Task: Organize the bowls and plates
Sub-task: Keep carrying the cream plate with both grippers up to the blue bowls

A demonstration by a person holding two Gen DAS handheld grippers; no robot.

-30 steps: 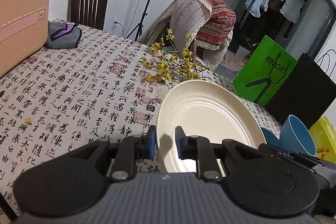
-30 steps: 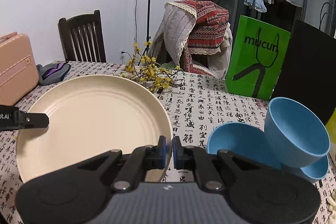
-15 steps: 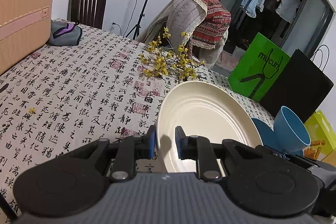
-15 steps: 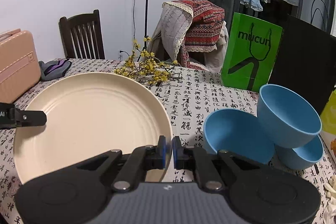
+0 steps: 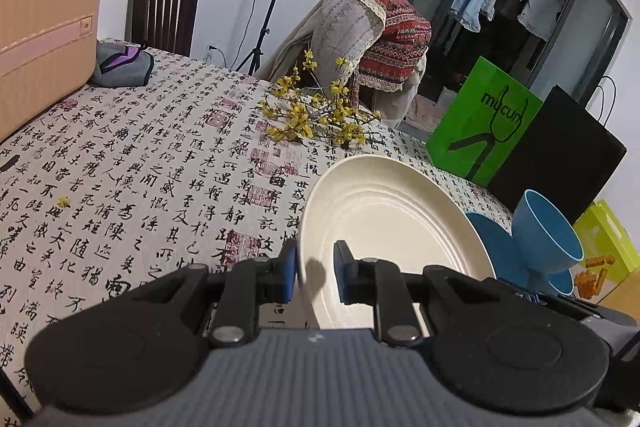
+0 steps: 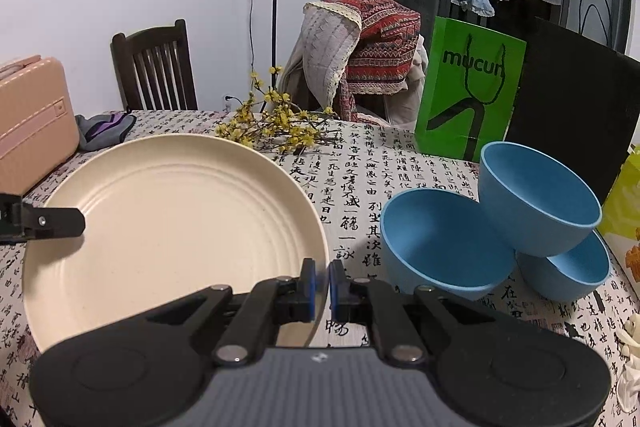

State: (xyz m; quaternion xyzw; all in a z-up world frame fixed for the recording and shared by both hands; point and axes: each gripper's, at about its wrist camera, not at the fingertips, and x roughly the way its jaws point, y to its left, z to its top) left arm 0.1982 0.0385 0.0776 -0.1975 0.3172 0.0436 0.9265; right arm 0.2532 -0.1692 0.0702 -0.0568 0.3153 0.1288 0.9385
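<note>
A round cream plate with ridged rings (image 6: 172, 227) is held above the calligraphy-print tablecloth (image 5: 140, 167), gripped on two sides: the right gripper (image 6: 320, 287) is clenched on its near right rim, and the left gripper (image 5: 316, 273) grasps the opposite edge (its tip shows as a black finger at the plate's left in the right wrist view). Just right of the plate sit three blue bowls (image 6: 444, 239), one tilted atop the other two. A spray of yellow blossoms (image 6: 272, 127) lies beyond.

Bare tablecloth (image 5: 152, 163) leftward; blue bowls (image 6: 500, 227) and bags (image 6: 468, 99) crowding right.
</note>
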